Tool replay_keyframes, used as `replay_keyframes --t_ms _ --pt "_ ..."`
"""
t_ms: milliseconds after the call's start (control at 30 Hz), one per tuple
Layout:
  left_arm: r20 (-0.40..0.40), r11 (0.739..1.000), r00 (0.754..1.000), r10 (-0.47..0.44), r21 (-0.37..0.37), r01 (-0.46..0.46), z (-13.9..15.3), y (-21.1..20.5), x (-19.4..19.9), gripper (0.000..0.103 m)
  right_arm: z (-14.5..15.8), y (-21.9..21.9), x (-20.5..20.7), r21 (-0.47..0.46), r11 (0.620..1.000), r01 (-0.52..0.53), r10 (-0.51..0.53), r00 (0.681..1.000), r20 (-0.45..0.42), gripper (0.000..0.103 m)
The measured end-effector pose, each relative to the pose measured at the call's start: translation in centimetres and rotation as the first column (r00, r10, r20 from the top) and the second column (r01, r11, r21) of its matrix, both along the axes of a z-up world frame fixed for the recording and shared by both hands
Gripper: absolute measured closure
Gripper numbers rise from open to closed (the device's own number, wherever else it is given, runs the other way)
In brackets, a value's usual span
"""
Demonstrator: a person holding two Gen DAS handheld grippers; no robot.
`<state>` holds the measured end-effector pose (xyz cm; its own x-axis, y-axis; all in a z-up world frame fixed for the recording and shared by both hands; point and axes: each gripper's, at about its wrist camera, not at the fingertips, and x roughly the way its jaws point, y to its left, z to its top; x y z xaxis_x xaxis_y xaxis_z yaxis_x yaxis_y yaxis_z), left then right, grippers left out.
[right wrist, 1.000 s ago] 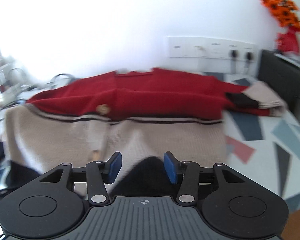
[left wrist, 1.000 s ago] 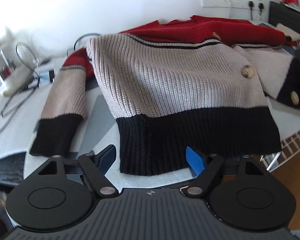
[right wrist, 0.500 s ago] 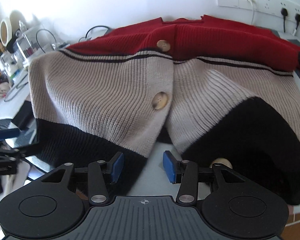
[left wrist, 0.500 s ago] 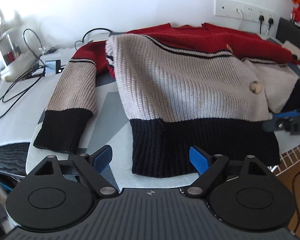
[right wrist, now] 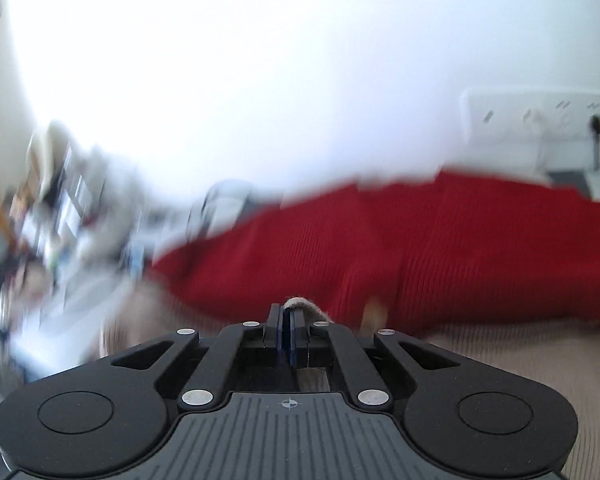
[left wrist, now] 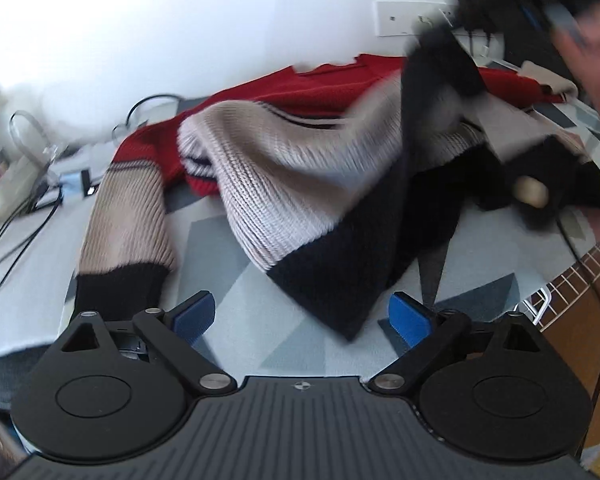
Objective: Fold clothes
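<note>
Cardigan hem now apparently lifted—(blurred)

cardigan banded red, beige and black, thin black stripes; tablecloth seemingly grey-white geometric shapes.

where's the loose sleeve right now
In the left wrist view, the sleeve lies flat at left, beside the cardigan, its black cuff near the open left gripper.
</note>
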<state>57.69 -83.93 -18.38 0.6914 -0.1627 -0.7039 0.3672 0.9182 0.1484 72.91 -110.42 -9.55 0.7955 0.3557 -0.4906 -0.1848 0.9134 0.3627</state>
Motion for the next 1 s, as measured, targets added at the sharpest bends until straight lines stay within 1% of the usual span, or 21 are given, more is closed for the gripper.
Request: replay_keyframes --t_ms 67,133,233,300,400,433,533,633,800,900,933,967,1000 --pt "-0.009 0.999 1.000 -0.019 -0.028 0.019 -0.1 -0.6 1.0 0.007 1.4 -0.8 1.9 0.048 0.996 0.075 -0.076 0.996 0.037 0.100" --pt "-0.029 0.998 0.999 -0.021 -0.063 0.019 -0.2 -1.3 2.1 0.007 2.4 -1.4 3.2 0.090 0.989 0.120 -0.125 0.991 0.049 0.100" --pt "-0.056 0.993 0.998 -0.031 -0.116 0.025 -0.3 -2.6 3.6 0.007 3.2 -1.8 4.6 0.121 0.982 0.146 -0.153 0.987 0.047 0.100" --pt "-0.064 0.990 0.996 -0.059 -0.132 0.050 -0.3 -3.8 3.9 0.007 3.3 -1.6 5.4 0.127 0.981 0.145 -0.151 0.988 0.040 0.100" --pt "-0.052 0.992 0.995 -0.084 -0.100 0.079 -0.5 -6.0 3.9 0.004 3.6 -0.9 5.9 0.110 0.986 0.124 -0.129 0.991 0.038 0.100" --pt "-0.048 0.994 0.996 -0.080 -0.072 0.076 -0.8 -6.7 4.0 0.004 3.6 -0.6 6.0 0.103 0.988 0.116 -0.121 0.992 0.038 0.100" --pt "-0.027 0.999 0.999 -0.031 0.041 0.032 -2.0 -8.7 4.4 0.004 4.1 -0.2 6.2 0.094 0.990 0.102 -0.107 0.993 0.051 0.100" --pt "-0.009 0.994 0.999 0.040 0.103 -0.039 -2.8 -8.9 4.8 0.004 4.5 -0.8 6.3 0.095 0.989 0.114 -0.120 0.991 0.062 0.100" --pt "0.017 0.984 0.987 0.157 0.081 -0.158 -2.3 -6.1 4.1 0.004 4.6 -2.9 6.5 0.102 0.983 0.154 -0.162 0.984 0.071 0.100" --pt "0.035 0.974 0.980 0.197 0.108 -0.200 -2.9 -5.1 3.7 0.004 4.5 -4.2 6.5 0.120 0.977 0.177 -0.186 0.980 0.066 0.100" --pt "0.043 0.970 0.977 0.209 0.116 -0.213 -3.0 -4.9 3.5 0.006 4.4 -4.6 6.5 0.125 0.976 0.180 -0.189 0.980 0.062 0.100" --pt "0.050 0.967 0.974 0.221 0.119 -0.226 -3.2 -4.7 3.3 0.011 4.3 -4.9 6.5 0.130 0.974 0.183 -0.192 0.980 0.058 0.101" --pt "0.050 0.969 0.972 0.229 0.087 -0.233 -3.1 -4.4 3.0 0.028 4.1 -5.0 6.4 0.125 0.976 0.180 -0.188 0.981 0.052 0.100"
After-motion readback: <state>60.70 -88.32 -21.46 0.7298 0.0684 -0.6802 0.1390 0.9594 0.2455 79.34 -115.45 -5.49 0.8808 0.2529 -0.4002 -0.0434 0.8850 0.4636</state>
